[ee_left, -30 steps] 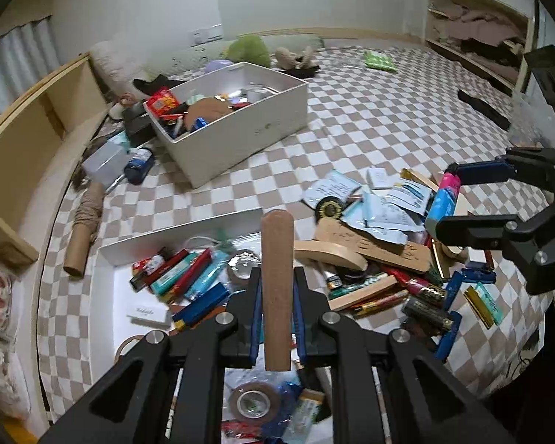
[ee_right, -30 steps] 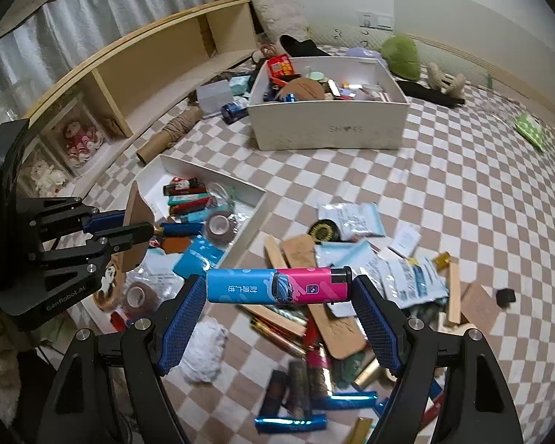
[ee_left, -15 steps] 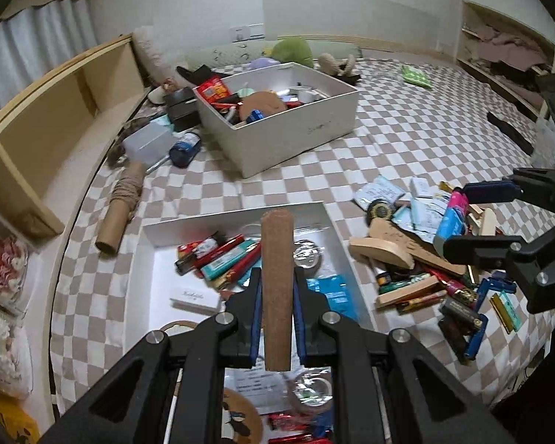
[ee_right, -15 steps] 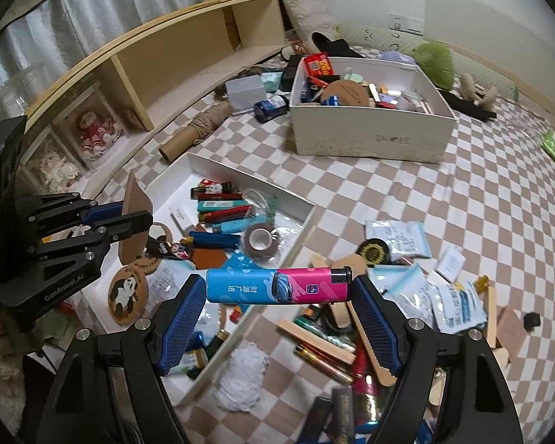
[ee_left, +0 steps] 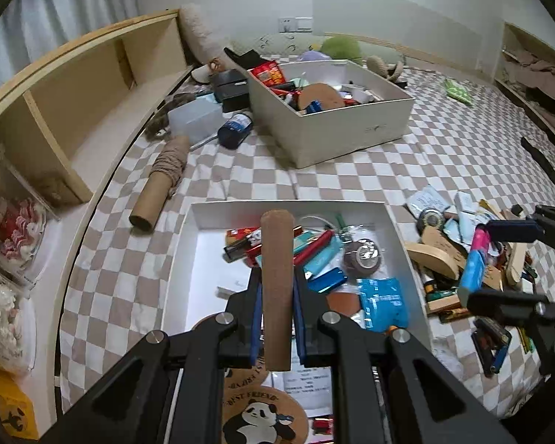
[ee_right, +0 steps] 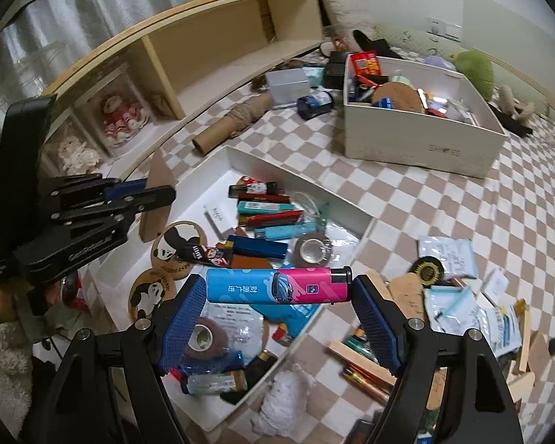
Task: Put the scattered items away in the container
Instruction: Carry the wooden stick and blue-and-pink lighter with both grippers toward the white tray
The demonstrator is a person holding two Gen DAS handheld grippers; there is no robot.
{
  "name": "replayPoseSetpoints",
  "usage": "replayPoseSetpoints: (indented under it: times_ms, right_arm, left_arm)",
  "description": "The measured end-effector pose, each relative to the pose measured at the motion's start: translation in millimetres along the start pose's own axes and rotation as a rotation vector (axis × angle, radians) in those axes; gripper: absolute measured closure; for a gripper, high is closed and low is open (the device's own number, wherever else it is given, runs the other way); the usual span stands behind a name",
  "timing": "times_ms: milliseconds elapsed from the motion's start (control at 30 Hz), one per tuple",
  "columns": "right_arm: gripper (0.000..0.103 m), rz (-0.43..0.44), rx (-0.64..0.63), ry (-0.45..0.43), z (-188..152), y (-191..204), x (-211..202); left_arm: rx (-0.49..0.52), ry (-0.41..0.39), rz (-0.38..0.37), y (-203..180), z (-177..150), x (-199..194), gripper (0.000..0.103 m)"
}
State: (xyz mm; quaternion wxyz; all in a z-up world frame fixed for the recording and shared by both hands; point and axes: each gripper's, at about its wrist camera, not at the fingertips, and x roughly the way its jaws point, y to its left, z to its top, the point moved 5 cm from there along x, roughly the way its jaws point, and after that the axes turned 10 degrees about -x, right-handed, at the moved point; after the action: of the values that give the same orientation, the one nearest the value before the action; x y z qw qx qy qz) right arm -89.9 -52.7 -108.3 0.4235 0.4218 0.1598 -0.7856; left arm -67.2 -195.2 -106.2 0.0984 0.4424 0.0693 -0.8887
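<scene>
My left gripper (ee_left: 277, 318) clamped an edge-on cork coaster (ee_left: 276, 285) above the shallow white tray (ee_left: 183, 259); my right gripper (ee_left: 499, 262), over the tray's right edge, held a blue-pink lighter (ee_left: 475, 259).

- The brown cork piece (ee_left: 276, 285) stands in front of part of the shallow white tray (ee_left: 203, 222), hiding the items right behind it.
- The panda coaster (ee_left: 264, 420) is cut off by the bottom edge.
- Small print on the blue-and-pink lighter (ee_right: 277, 285) is too small to read.
- The scattered pile (ee_right: 462, 318) runs off the right edge.
</scene>
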Motion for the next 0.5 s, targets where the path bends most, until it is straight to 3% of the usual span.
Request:
replayPoseSetpoints:
  times_ms: [233, 500]
  right_arm:
    - [0.022, 0.011, -0.022, 0.013, 5, 9, 15]
    - [0.022, 0.016, -0.007, -0.001, 12, 6, 20]
  left_arm:
    - [-0.027, 0.023, 0.022, 13, 2, 12, 0.088]
    - [-0.016, 0.092, 0.124, 34, -8, 43, 0.088]
